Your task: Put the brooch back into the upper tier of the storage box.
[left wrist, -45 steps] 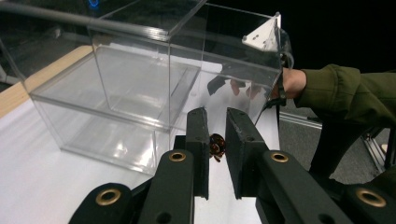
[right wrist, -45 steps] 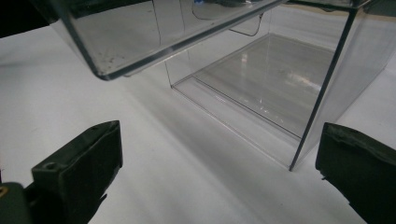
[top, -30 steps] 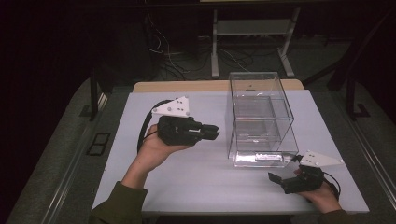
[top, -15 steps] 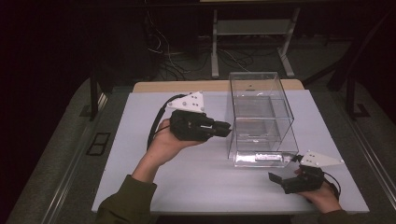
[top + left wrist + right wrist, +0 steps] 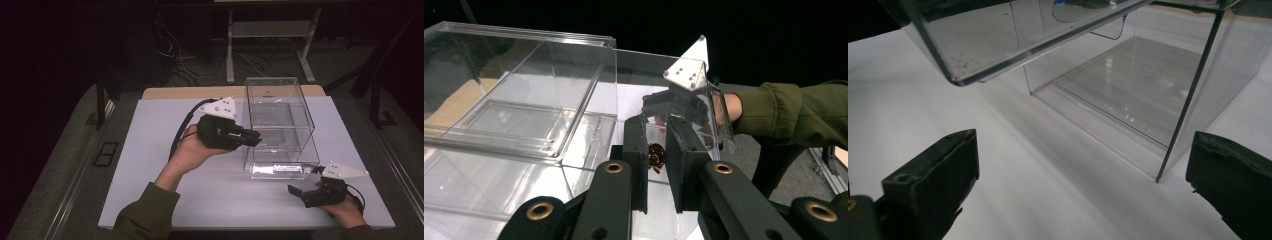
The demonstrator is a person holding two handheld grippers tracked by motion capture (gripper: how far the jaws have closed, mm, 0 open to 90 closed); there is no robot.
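Observation:
A hand holds my left gripper (image 5: 254,140) level, its tips against the left wall of a clear plastic box (image 5: 280,100) on the white table (image 5: 150,165). In the left gripper view its jaws (image 5: 656,122) stand close together, shut on a small glossy brown object (image 5: 655,156), with the clear box (image 5: 524,100) just ahead. My right gripper (image 5: 305,181) rests near the table's front right corner, in front of the box. In the right gripper view its jaws (image 5: 1085,150) are wide open with nothing between them, facing the open front of the box (image 5: 1128,85).
Through the box wall, the left gripper view shows the other gripper's grey plate (image 5: 686,75) and a green sleeve (image 5: 794,110). A raised clear flap (image 5: 998,40) hangs over the box's front. A metal stand (image 5: 270,30) and cables lie behind the table.
My left gripper has travelled to the right across the table, up to the box's left wall, and risen slightly. The right gripper has stayed where it was.

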